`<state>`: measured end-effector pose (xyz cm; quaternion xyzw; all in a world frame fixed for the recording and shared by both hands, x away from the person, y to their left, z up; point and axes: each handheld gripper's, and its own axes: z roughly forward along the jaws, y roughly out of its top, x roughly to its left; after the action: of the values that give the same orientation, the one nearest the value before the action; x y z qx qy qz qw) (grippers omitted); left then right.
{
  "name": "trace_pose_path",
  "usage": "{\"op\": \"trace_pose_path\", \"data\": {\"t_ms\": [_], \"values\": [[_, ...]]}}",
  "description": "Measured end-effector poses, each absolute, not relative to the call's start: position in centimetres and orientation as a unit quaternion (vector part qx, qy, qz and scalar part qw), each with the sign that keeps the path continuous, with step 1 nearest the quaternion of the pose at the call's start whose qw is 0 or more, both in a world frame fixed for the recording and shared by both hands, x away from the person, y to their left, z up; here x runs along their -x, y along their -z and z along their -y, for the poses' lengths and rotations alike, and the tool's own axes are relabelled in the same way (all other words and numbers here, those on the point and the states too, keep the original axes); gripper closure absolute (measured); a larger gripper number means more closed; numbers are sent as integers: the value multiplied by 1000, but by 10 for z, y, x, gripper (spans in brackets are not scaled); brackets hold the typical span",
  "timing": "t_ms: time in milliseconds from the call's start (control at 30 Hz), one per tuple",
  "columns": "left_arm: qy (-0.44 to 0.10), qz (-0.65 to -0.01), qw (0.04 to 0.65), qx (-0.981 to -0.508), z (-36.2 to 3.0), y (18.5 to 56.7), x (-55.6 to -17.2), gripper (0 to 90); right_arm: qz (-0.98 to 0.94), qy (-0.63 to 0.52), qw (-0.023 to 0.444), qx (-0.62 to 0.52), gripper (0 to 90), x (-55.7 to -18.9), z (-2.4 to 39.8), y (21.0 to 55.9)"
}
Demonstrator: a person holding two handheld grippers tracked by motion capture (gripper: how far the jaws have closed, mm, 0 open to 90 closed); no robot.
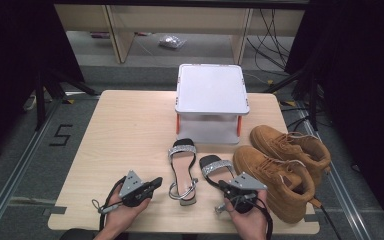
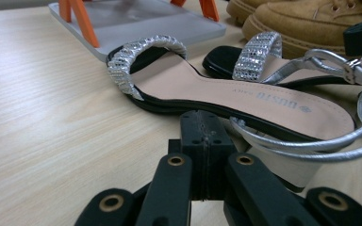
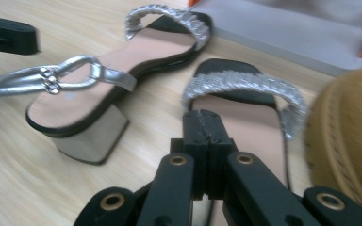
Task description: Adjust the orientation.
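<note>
Here, sandals [image 1: 182, 170] between both closed tongs [image 1: 156, 182].

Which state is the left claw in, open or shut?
Shut: in the left gripper view, the left claw has its two black jaws pressed together, gripping nothing.

In the high view the right gripper [image 1: 224, 186] and its hand [image 1: 250, 220] hide the heel end of the right sandal [image 1: 215, 166], the rear boot [image 1: 292, 142] is partly covered by the front boot [image 1: 275, 180], and the pale object [image 1: 171, 41] on the far floor, possibly a bag, is too small to identify.
</note>
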<state>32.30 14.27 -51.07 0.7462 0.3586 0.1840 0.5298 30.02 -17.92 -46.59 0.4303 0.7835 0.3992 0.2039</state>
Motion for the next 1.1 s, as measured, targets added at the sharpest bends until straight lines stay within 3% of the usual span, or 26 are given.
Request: {"op": "trace_pose_path", "data": {"t_ms": [200, 600, 1100], "values": [[-167, -358, 488, -779, -127, 506, -339, 893, -807, -360, 165, -438, 900, -317, 158, 455], [-140, -348, 438, -817, -117, 507, -362, 894, -832, -322, 100, -442, 900, -326, 122, 477], [-124, -357, 431, -819, -111, 510, -370, 896, -834, -330, 103, -430, 900, -323, 114, 482]]}}
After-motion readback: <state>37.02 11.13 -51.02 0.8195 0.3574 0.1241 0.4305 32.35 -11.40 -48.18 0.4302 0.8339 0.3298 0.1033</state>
